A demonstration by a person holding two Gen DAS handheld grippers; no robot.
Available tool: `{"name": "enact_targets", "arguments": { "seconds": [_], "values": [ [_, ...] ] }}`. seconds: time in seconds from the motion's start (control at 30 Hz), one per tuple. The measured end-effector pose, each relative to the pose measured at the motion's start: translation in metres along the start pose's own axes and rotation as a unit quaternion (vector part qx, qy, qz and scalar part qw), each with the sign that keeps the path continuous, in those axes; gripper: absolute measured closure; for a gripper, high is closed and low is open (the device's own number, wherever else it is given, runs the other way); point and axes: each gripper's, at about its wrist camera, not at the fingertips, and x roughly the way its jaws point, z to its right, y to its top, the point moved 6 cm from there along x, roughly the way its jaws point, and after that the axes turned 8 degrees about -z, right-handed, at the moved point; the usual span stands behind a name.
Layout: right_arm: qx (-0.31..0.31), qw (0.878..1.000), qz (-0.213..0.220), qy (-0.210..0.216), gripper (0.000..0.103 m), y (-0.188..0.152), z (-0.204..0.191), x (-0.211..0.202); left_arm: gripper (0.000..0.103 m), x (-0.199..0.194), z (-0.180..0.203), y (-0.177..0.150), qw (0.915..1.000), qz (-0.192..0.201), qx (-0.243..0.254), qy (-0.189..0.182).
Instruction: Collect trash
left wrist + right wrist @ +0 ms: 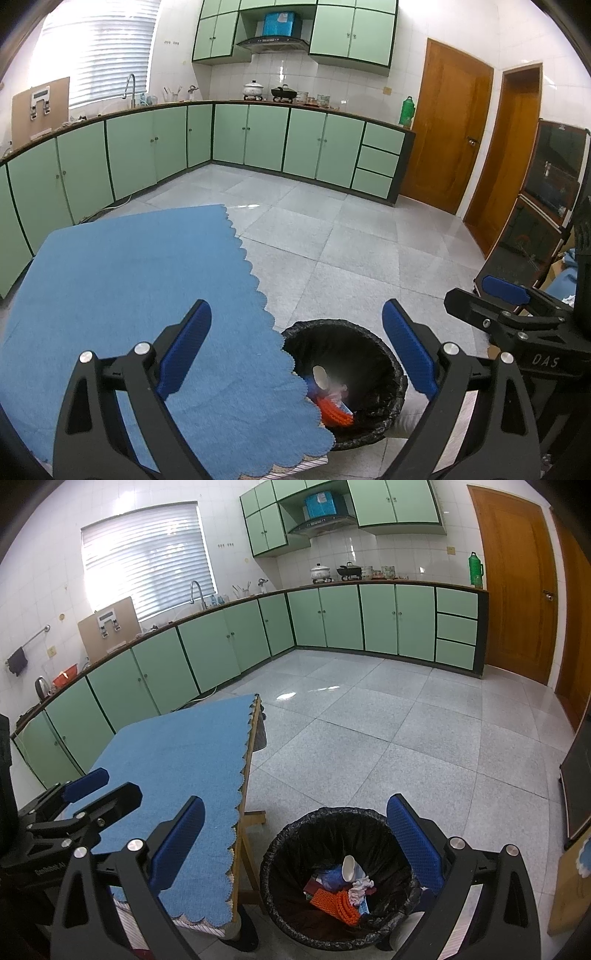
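Round trash bin (336,878), crinkled black plastic liner, on speckled grey floor tiles just beside bench (177,768) under scallop-edged blue felt cloth. Inside: orange ridged piece, white cup, blue wrapper, crumpled tissue. Left gripper (295,350), right gripper (295,845): jaws spread wide, empty, ribbed blue pads. "DAS" lettering on right gripper body.

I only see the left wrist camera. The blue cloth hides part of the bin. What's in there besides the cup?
Observer: The right wrist view shows the whole bin. A crumpled white rag lies beside the cup.
Operator: Is the bin under the table?
Observer: No, it stands beside a wooden leg, in the open.
Operator: Is the right gripper holding anything?
Observer: No, the right gripper is open and empty.
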Motion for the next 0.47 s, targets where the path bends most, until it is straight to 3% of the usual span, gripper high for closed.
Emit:
{"name": "enact_targets", "arguments": {
  "seconds": [0.47],
  "values": [
    [0.001, 1.000, -0.002, -0.001, 0.006, -0.0005, 0.0032, 0.0025, 0.012, 0.0023, 0.0014, 0.0013, 1.0000, -0.005, -0.004, 0.000]
  ]
}}
